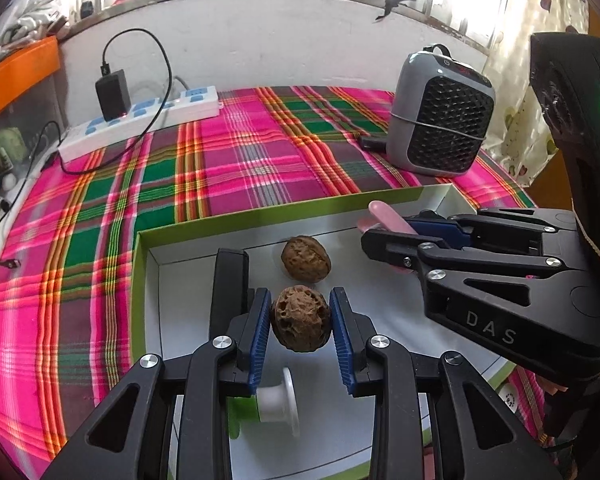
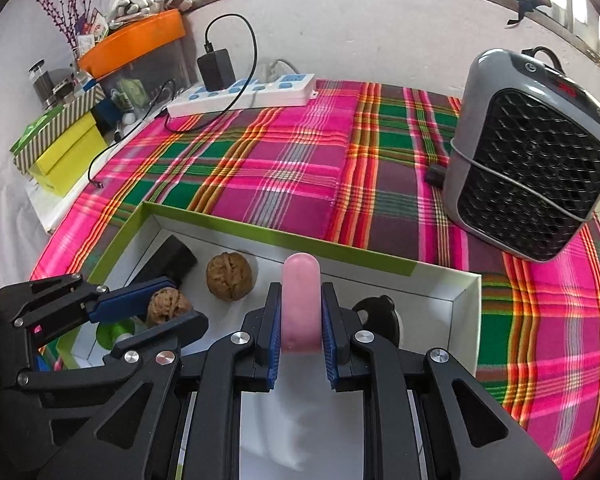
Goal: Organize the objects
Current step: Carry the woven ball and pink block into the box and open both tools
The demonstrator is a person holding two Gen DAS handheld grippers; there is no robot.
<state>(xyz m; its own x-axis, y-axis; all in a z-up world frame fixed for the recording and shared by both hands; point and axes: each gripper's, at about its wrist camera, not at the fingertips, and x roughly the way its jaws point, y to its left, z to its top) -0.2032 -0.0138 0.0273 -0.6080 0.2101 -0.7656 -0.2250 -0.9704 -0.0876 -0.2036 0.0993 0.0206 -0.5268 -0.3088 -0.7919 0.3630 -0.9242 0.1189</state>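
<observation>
My left gripper (image 1: 301, 322) is shut on a brown walnut (image 1: 301, 323), held just above the floor of a shallow white box with a green rim (image 1: 260, 214). A second walnut (image 1: 306, 259) lies in the box just beyond it. My right gripper (image 2: 301, 320) is shut on a pink rounded stick (image 2: 301, 300) over the same box. The left wrist view shows the right gripper (image 1: 370, 228) from the side with the pink stick (image 1: 384, 214); the right wrist view shows the left gripper (image 2: 168, 306) with its walnut (image 2: 168, 306) beside the loose walnut (image 2: 231, 276).
In the box also lie a white spool (image 1: 278, 398), a black block (image 2: 172, 258), a black round object (image 2: 376, 308) and a green-and-white spool (image 2: 116, 332). On the plaid cloth (image 1: 240, 160) stand a grey fan heater (image 1: 440, 112) and a white power strip (image 1: 140, 120).
</observation>
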